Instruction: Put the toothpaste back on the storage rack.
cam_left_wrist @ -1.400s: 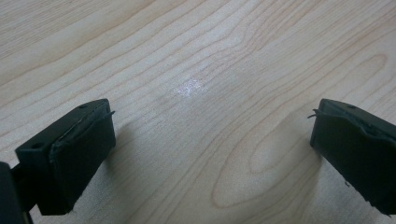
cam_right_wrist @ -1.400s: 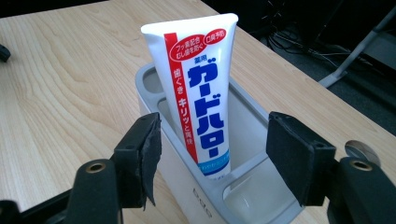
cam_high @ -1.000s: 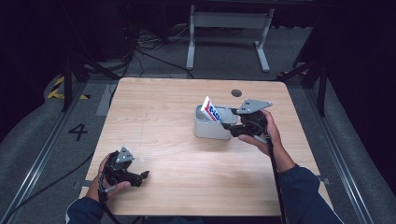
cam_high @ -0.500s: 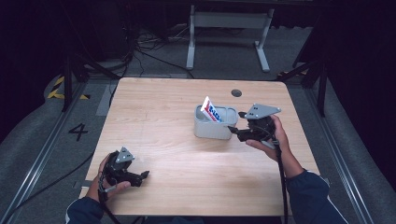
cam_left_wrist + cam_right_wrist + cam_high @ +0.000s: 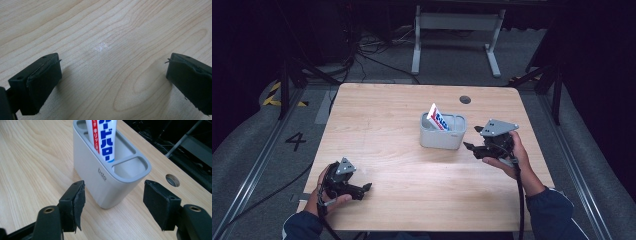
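Note:
A grey toothbrush holder (image 5: 442,131) stands right of the table's middle. A white, blue and red toothpaste tube (image 5: 438,117) leans upright in one of its compartments. My right gripper (image 5: 469,148) is just right of the holder, apart from it, jaws open and pointing at it. In the right gripper view the holder (image 5: 100,177) and the tube (image 5: 103,137) stand just beyond my open right gripper (image 5: 115,192), with nothing between the pads. My left gripper (image 5: 364,189) rests near the front left edge, open and empty, with bare wood under it (image 5: 112,67).
A round cable hole (image 5: 465,99) lies in the wooden table (image 5: 377,120) behind the holder. A metal stand (image 5: 457,22) and cables are on the floor beyond the far edge. Bare wood spreads across the table's left and middle.
My right gripper has drawn back from the holder's top, moving right and toward the person, and is now beside the holder. The tube stays in the holder. The left gripper has not moved.

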A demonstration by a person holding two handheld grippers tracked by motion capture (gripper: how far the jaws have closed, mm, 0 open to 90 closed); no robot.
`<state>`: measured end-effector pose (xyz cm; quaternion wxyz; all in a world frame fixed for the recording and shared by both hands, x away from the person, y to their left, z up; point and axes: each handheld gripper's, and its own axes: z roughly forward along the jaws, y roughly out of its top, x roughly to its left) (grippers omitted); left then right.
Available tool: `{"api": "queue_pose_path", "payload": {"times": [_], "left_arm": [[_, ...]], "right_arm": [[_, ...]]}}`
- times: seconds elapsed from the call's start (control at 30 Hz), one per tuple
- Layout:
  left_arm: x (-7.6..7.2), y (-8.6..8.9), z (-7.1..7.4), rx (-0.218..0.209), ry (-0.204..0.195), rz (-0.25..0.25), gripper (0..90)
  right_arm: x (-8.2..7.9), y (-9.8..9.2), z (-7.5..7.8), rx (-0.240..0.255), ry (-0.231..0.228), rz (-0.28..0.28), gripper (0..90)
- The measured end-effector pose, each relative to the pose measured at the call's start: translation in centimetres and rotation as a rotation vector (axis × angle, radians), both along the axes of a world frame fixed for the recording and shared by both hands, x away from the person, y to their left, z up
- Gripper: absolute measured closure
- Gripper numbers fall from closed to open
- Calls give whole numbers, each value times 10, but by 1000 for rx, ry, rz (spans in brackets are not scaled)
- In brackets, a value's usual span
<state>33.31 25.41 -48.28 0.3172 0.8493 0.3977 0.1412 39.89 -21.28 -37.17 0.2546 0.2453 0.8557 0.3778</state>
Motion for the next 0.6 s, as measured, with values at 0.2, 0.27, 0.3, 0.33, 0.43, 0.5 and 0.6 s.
{"api": "queue_pose_path", "payload": {"times": [0.2,0.27,0.3,0.33,0.43,0.5,0.6], "left_arm": [[0,0,0,-1,0,1,4],[0,0,0,-1,1,2,4],[0,0,0,-1,0,0,4],[0,0,0,0,0,0,4],[0,0,0,0,0,0,4],[0,0,0,1,0,1,4],[0,0,0,-1,2,3,4]], "right_arm": [[-5,-9,-4,-28,-11,-15,349],[-7,-13,-6,-25,-9,-23,349],[-7,-14,-7,-30,-6,-27,348],[-8,-17,-9,-30,-1,-29,347],[-11,-22,-16,-44,10,-36,347],[-14,-25,-22,-61,14,-43,347],[-18,-32,-30,-65,22,-57,348]]}}
